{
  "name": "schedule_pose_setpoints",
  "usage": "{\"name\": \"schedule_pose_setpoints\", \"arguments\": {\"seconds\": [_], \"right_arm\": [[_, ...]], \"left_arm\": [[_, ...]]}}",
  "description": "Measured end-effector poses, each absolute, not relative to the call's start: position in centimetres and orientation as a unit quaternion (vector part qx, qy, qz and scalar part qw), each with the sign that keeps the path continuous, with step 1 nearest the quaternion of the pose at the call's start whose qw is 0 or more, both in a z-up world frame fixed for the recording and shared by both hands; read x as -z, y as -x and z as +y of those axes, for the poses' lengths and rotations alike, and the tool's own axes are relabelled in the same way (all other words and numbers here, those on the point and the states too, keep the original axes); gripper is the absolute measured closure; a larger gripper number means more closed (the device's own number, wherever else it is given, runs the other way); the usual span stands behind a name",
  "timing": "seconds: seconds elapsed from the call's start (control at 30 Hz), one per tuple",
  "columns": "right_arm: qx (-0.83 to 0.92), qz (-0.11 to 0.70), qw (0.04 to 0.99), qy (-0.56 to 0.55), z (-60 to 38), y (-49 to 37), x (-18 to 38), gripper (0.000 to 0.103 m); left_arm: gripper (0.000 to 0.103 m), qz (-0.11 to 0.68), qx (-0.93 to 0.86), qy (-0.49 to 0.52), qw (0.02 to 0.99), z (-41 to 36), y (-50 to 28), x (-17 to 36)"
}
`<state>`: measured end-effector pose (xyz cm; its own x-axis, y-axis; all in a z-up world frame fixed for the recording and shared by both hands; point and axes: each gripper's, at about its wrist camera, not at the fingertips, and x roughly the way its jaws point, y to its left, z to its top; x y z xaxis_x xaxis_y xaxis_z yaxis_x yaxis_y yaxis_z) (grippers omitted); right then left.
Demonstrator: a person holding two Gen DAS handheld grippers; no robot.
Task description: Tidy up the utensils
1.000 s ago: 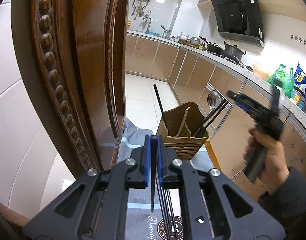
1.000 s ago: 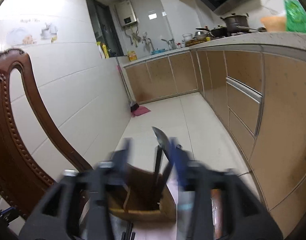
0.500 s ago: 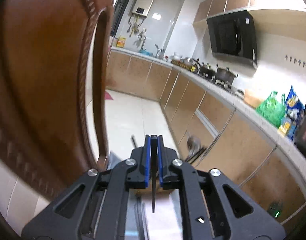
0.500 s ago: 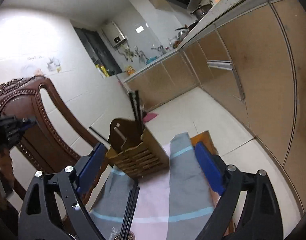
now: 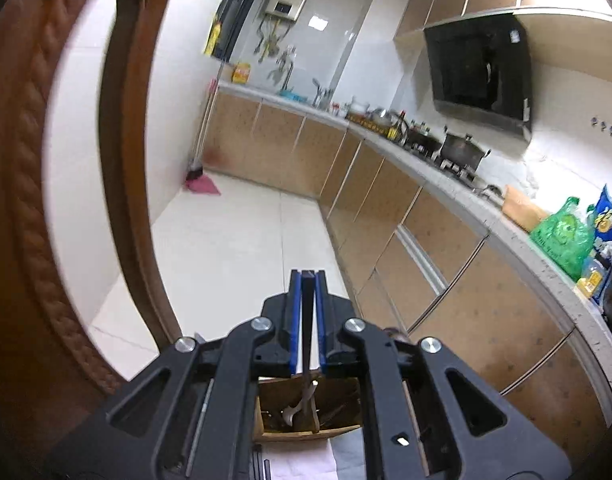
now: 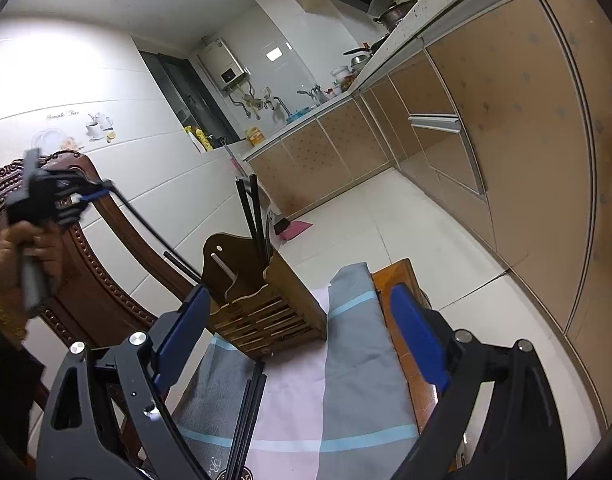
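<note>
Left gripper (image 5: 306, 322) fingers are clamped on a black chopstick (image 5: 306, 344). Right gripper (image 6: 301, 340) fingers stand wide apart, empty, holder (image 6: 261, 300) at twelve o'clock.

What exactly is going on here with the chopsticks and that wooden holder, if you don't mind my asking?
A person is sorting utensils into a wooden holder standing on a cloth-covered table. The left claw is shut on a black chopstick, held above the holder. The right claw is open and empty, facing the holder. Some chopsticks already stand in it, and more loose ones lie on the cloth.
</note>
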<state>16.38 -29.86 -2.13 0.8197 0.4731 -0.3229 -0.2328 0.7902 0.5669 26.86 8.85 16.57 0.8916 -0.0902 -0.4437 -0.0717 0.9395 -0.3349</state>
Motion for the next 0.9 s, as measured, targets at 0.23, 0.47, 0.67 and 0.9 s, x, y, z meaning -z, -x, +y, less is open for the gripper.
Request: {"name": "schedule_pose_setpoints", "arguments": {"seconds": [0.23,0.47,0.67,0.9], "right_arm": [[-0.193,0.24,0.92,-0.24,-29.3,-16.9,2.4,0.014],[-0.195,0.259,0.921,-0.215,-27.8,-17.5,2.5,0.014],[-0.193,0.284,0.92,-0.188,-25.7,-17.9,2.9,0.014],[-0.192,0.324,0.913,-0.156,-23.0,-18.0,3.8,0.014]], "left_arm": [[0.096,0.329,-0.007,0.172,0.929,9.0,-30.7,-7.4],[0.03,0.326,-0.019,0.124,0.937,7.6,-27.7,-4.8],[0.017,0.33,-0.033,0.062,0.941,5.2,-20.1,-3.5],[0.017,0.395,-0.053,0.056,0.915,4.6,-13.8,2.2]]}}
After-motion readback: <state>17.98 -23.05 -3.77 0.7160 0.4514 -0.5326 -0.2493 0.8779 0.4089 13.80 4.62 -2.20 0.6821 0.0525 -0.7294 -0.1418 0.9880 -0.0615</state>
